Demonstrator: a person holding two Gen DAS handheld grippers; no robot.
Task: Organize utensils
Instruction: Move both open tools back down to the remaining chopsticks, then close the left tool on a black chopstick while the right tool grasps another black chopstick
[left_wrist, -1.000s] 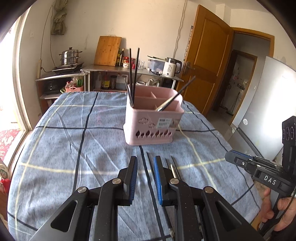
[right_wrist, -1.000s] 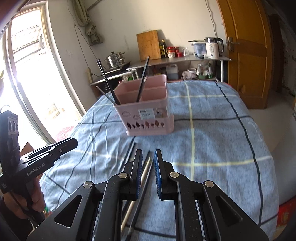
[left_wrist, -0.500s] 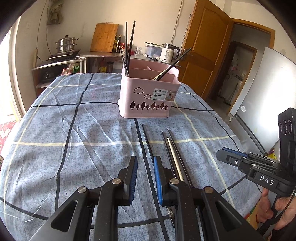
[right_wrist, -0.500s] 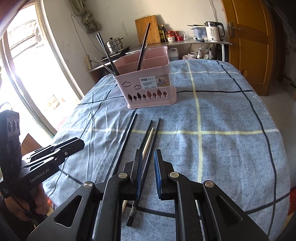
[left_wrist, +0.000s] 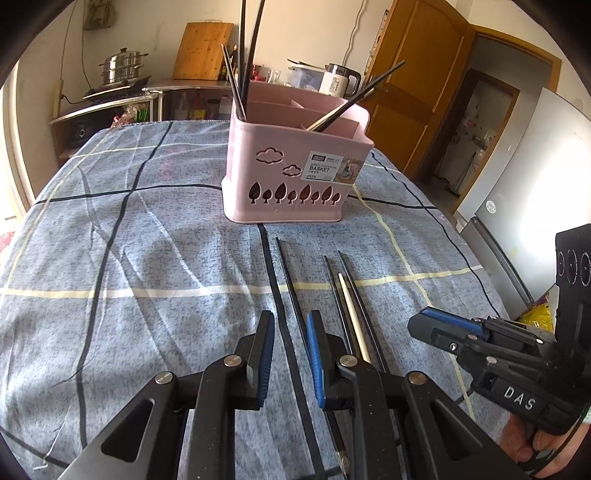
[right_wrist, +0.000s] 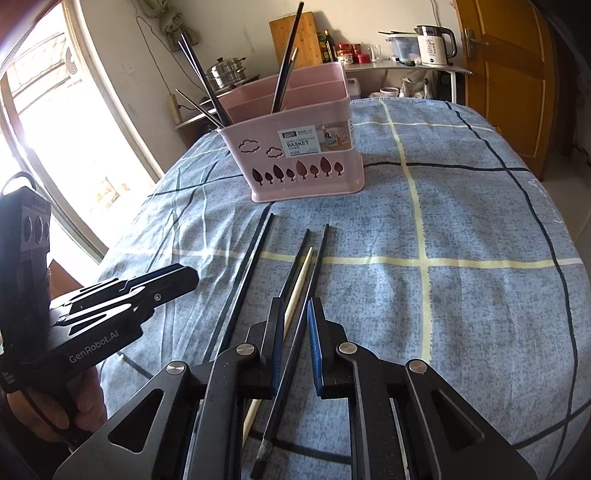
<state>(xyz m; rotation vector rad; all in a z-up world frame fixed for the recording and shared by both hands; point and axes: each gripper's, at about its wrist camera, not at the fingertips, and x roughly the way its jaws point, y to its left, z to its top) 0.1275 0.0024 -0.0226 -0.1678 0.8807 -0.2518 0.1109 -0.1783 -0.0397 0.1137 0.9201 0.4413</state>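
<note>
Both pairs of fingers stand slightly apart with nothing clamped. Between the left gripper's (left_wrist: 289, 334) fingers (left_wrist: 266, 339) a single black chopstick (left_wrist: 291, 295) shows, lying on the table (left_wrist: 129, 277); whether they touch it cannot be told. Just right of them lie two more black chopsticks and a pale chopstick (left_wrist: 351, 306). Between the right gripper's (right_wrist: 295, 325) fingers (right_wrist: 314, 332) a black chopstick (right_wrist: 317, 266) runs, with the pale one just left. Ahead of both stands the pink basket (left_wrist: 295, 177), holding upright chopsticks.
</note>
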